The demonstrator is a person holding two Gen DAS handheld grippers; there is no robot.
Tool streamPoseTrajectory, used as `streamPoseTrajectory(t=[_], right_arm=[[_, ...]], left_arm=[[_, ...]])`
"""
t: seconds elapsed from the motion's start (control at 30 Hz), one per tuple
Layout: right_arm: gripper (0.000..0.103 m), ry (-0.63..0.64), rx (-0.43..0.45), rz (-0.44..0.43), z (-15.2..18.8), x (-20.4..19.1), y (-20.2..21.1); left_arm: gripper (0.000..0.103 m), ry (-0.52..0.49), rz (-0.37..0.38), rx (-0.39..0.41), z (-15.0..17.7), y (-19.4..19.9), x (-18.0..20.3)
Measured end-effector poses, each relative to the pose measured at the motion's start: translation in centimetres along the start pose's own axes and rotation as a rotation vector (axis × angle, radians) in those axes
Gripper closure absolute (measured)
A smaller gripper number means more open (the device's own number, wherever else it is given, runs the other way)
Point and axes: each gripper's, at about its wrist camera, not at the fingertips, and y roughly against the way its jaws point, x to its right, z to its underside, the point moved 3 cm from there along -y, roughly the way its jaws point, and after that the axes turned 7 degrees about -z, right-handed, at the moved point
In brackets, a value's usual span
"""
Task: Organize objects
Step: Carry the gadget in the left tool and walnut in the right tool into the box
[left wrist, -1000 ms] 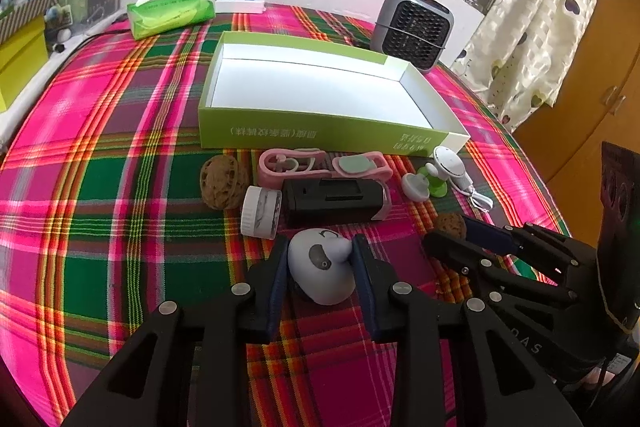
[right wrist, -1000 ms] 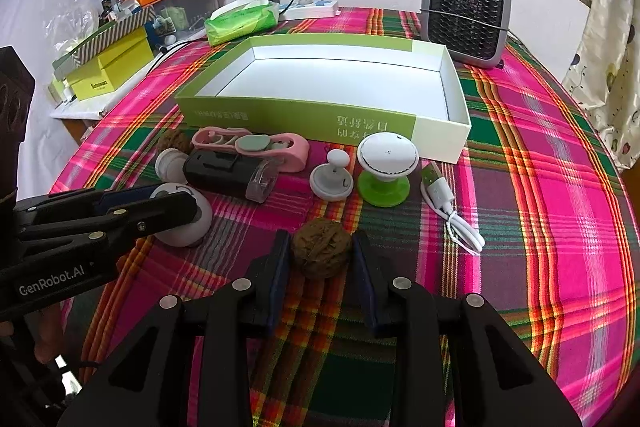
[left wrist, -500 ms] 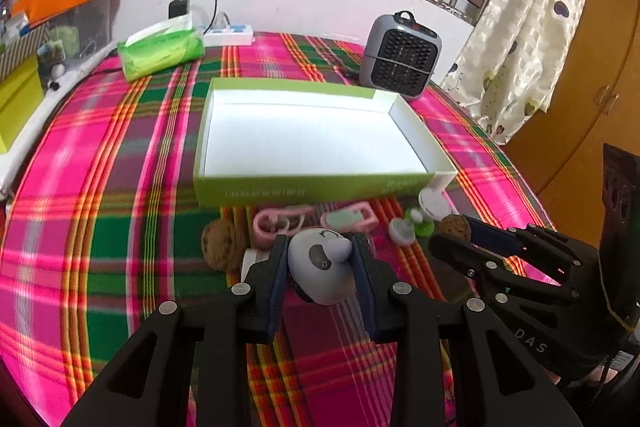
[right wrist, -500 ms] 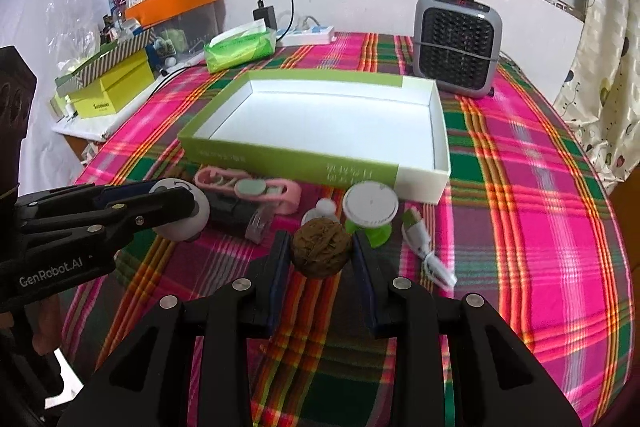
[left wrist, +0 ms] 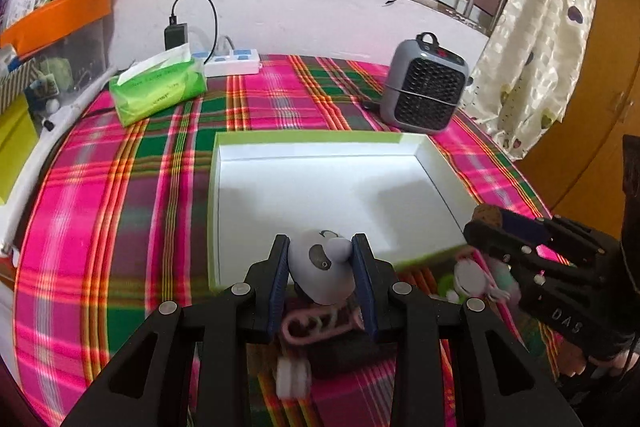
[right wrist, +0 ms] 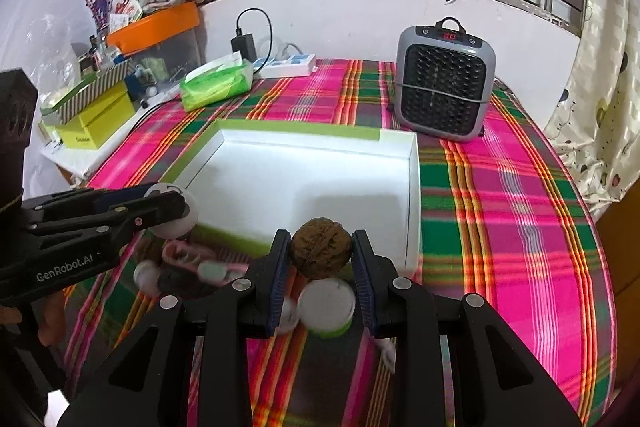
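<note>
Left wrist view: a grey rounded toy [left wrist: 322,273] sits pinched between the blue pads of the left gripper [left wrist: 322,277], carried in the air over the near wall of the green box [left wrist: 304,137], whose white floor is bare. Right wrist view: the right gripper [right wrist: 321,259] is clamped on a brown walnut [right wrist: 321,253], likewise off the cloth and just short of the box's near edge. Below both tools, blurred, lie a pink clip [right wrist: 202,259], a dark block [left wrist: 340,355] and a white-topped green knob [right wrist: 327,307] on the plaid tablecloth [right wrist: 500,227]. Behind the box stand a grey heater [right wrist: 444,79] and a green tissue pack [left wrist: 158,87].
</note>
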Motion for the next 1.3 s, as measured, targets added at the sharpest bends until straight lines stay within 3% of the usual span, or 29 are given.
streamPoseTrajectory(t=[0.67,1.3], right_arm=[[0.071,-0.020,-0.072,0.014,-4.7,3.7,-6.9],[0.071,-0.008,-0.148,0.032,-5.2,5.0,-10.7]], left_arm=[[0.074,0.016,-0.039,-0.057,-4.6,-7.0,-1.8],[0.074,0.004,-0.050,-0.097,-5.4,-10.3,-2.1]])
